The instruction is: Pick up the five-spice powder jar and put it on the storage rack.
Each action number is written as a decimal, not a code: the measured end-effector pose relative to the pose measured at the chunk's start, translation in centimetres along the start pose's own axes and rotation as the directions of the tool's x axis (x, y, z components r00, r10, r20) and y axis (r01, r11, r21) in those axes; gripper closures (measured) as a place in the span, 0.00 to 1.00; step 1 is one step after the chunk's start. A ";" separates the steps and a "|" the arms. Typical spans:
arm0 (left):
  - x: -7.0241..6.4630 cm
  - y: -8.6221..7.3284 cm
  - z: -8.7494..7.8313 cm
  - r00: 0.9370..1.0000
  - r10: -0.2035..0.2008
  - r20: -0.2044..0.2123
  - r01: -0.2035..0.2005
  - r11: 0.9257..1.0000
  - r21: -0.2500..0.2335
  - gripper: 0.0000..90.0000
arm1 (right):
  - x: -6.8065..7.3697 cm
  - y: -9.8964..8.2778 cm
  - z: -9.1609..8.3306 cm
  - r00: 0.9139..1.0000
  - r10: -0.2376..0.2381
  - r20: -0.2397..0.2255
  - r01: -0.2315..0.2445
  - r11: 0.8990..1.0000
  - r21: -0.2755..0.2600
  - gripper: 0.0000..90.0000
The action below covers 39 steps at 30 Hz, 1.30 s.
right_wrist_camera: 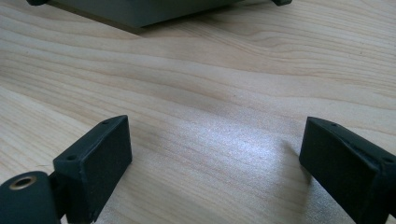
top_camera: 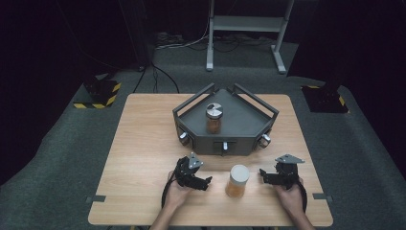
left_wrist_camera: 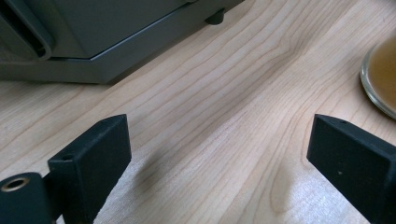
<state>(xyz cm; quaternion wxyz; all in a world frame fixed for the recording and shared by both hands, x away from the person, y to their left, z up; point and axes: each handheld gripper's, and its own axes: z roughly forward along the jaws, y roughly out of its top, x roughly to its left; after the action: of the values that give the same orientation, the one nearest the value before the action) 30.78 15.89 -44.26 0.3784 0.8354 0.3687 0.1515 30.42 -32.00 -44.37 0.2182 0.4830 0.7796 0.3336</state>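
Grey angular tray (top_camera: 249, 125): stands on the wooden table (top_camera: 143, 143) beyond both pairs of jaws; its lower wall (left_wrist_camera: 107, 51) runs above the left pair, and its base edge (right_wrist_camera: 140, 11) lies well ahead of the right pair. Shaker jar with a metal lid (top_camera: 214, 118): upright inside that tray, well apart from either pair. Off the table, far beyond the jaws: a grey stand frame (top_camera: 246, 24), cables (top_camera: 167, 43) and two yellow-and-black striped floor blocks (top_camera: 101, 92).
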 end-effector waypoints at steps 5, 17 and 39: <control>0.1 0.0 0.3 1.000 0.002 -0.005 -0.002 1.000 0.013 0.07 | 0.0 0.0 0.0 1.000 0.001 0.000 -0.001 1.000 0.000 0.10; 0.0 -0.3 0.7 1.000 -0.014 -0.016 0.014 1.000 0.016 0.07 | 0.0 0.0 0.0 1.000 0.001 0.000 -0.001 1.000 0.000 0.10; -0.9 -0.2 0.9 0.999 -0.006 -0.044 0.007 1.000 0.020 0.07 | 0.0 0.0 0.0 1.000 0.002 0.000 -0.002 1.000 0.003 0.10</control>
<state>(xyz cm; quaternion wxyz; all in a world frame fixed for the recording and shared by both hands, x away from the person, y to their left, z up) 30.50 14.84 -44.98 0.3620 0.8345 0.3813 0.1648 30.42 -31.99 -44.33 0.2170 0.4840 0.7797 0.3329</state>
